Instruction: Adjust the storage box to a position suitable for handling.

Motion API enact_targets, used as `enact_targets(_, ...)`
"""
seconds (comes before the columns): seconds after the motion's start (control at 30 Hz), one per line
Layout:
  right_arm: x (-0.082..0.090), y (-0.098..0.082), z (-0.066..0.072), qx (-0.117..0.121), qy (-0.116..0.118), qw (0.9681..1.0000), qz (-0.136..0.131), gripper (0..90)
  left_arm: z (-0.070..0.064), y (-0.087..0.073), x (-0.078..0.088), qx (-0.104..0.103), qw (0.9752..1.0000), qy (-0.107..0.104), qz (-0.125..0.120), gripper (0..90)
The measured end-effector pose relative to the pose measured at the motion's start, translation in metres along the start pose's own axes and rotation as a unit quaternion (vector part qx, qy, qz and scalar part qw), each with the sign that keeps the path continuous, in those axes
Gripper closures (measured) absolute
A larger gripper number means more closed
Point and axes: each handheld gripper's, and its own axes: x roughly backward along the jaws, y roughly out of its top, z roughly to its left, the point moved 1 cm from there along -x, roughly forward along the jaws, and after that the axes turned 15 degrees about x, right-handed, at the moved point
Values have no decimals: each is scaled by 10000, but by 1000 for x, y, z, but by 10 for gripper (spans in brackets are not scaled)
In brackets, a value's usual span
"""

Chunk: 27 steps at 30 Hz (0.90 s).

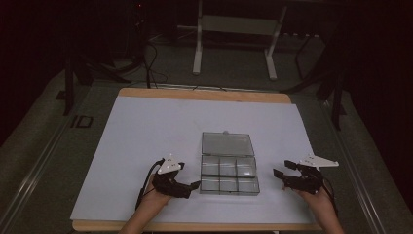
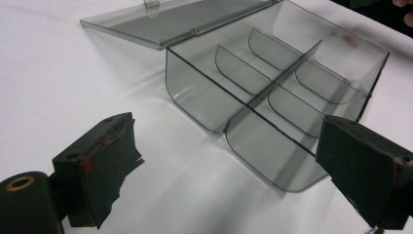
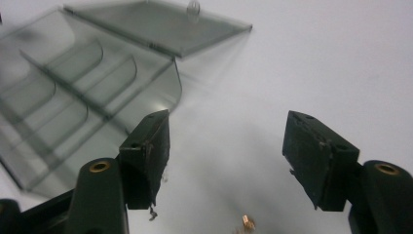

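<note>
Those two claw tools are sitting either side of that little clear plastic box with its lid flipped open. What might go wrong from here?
The box looks light and rests on a smooth white sheet, so a nudge from the left gripper, open at its near-left corner, could slide it. The lid lies flat behind, joined by a thin hinge that a clumsy pinch might strain. The right gripper is open with nothing between its jaws; a small brass-coloured bit lies on the sheet below it and could be knocked.

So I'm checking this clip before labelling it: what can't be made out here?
- Compartment box: the dim, small high view cannot settle whether any cell holds something.
- Box's left part: blurred and cut by the edge, right gripper view.
- Small copper-coloured bit: too small to identify.
- Room beyond the table: lost in darkness, high view.
</note>
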Motion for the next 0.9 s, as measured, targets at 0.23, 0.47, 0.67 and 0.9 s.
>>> enact_targets(0.23, 8, -19, 4, 265, -9, 9994, 231, 416, 3, -10, 3, 120, 9999, -12, -42, 84)
enact_targets(0.47, 14, -38, 8, 357, 75, 9983, 447, 467, 4, -11, 4, 157, 9999, -11, -68, 84)
enact_targets(0.67, 11, -45, 15, 602, 106, 9961, 638, 528, 4, -12, 3, 186, 9998, -11, -92, 84)
enact_targets(0.9, 11, -47, 14, 603, 86, 9962, 615, 694, 5, -15, 2, 192, 9998, 30, -76, 84)
